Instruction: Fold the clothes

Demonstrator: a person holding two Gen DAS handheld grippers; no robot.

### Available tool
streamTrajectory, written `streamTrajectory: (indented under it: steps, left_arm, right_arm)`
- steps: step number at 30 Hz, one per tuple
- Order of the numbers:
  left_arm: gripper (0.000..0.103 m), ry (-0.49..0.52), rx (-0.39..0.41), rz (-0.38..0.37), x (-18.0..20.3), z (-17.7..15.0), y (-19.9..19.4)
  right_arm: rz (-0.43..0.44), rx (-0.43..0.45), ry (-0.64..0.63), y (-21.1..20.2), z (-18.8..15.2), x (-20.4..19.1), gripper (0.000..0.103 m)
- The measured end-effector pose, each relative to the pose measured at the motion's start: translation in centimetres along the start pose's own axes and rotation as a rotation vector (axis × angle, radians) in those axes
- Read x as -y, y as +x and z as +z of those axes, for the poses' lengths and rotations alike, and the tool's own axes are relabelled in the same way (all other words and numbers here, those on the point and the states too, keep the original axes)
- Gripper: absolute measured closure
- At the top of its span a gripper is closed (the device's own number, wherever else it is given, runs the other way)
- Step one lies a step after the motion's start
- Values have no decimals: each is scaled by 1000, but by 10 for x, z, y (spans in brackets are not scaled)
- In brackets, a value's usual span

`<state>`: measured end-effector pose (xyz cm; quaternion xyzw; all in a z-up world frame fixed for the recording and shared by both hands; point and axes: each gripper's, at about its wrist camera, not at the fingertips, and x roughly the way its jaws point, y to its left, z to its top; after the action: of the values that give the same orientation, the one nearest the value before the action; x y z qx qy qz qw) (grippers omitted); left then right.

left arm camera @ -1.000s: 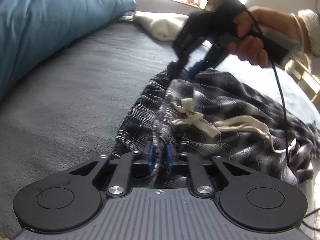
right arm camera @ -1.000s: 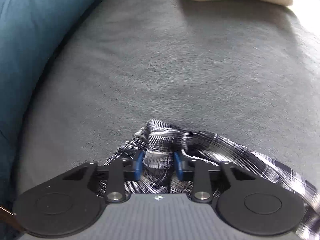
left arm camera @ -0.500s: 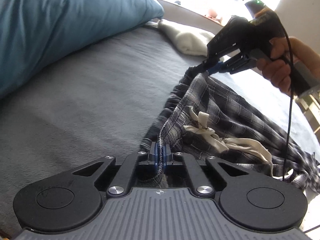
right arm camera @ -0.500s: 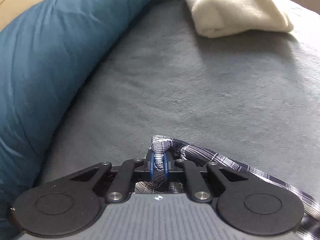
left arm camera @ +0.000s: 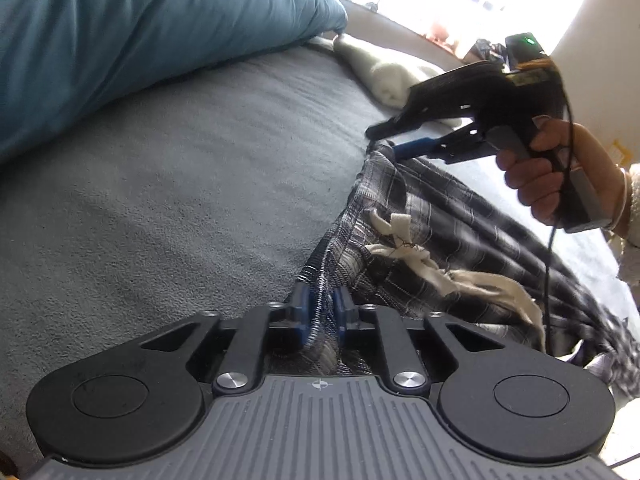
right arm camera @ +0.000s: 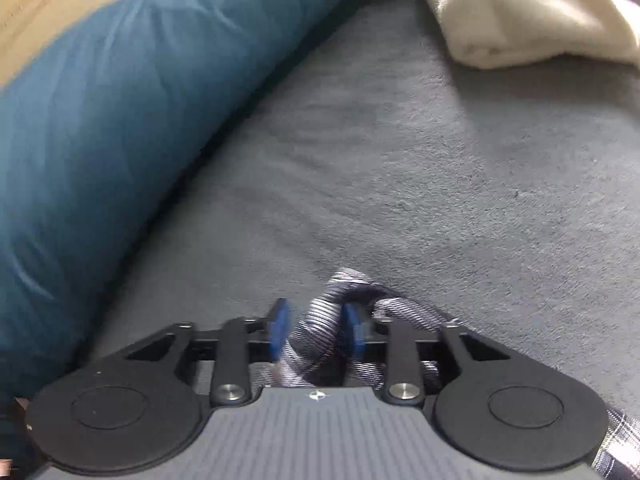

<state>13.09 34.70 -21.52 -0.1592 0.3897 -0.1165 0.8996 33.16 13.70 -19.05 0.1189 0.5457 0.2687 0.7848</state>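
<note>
The plaid shorts [left arm camera: 432, 240] lie crumpled on the grey blanket [left arm camera: 180, 208], filling the right centre of the left wrist view, their waistband running from the bottom centre up toward the middle right. A cream drawstring [left arm camera: 436, 268] sprawls loose across the plaid cloth. At the bottom centre, the left gripper [left arm camera: 322, 312] has its blue pads slightly parted with a fold of waistband between them; whether they press it tight cannot be told. In the upper right of that view the right gripper [left arm camera: 384, 140], held by a hand [left arm camera: 552, 168], meets the far end of the waistband. In the right wrist view, the right gripper [right arm camera: 318, 328] appears at the bottom centre (this part is blurred), its pads apart with a twisted bunch of plaid cloth [right arm camera: 324, 320] in the gap, touching the right pad and clear of the left. A blue pillow [right arm camera: 120, 120] fills the left of the frame, and a folded cream towel [right arm camera: 528, 12] sits on the blanket in the upper right.
</note>
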Motion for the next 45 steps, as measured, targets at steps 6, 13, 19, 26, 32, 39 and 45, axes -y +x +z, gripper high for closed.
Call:
streamTrajectory:
  steps: [6,13,19,26,32,39,45]
  left_arm:
    - [67,-103,47,-9,-10,-3,-23]
    - [65,-251,-58,-49,-31,-19,-34]
    - [64,-375,-95,-132,-42,-36,-23]
    - [64,-409,-79,-169,-36,-37,-3]
    - [85,-421,-53,-143,-30,-34,4]
    - [91,-436,-10,-151,-31,-30,4]
    - [92,-438,-17,-131,-35,-30,6]
  right_arm:
    - [122,136,-6,-57,15,18,41]
    - [66,7,-55,-38,22,42,34]
    - [101,-111,-77,-3,25,50,34]
    - [126,-155,-96,4,20,55,50]
    - [69,-68,-195,-13,6,42,90]
    - [-32,169,-424,-51,12,-4,92]
    - [-125,164,-524,-16,9,-16,92]
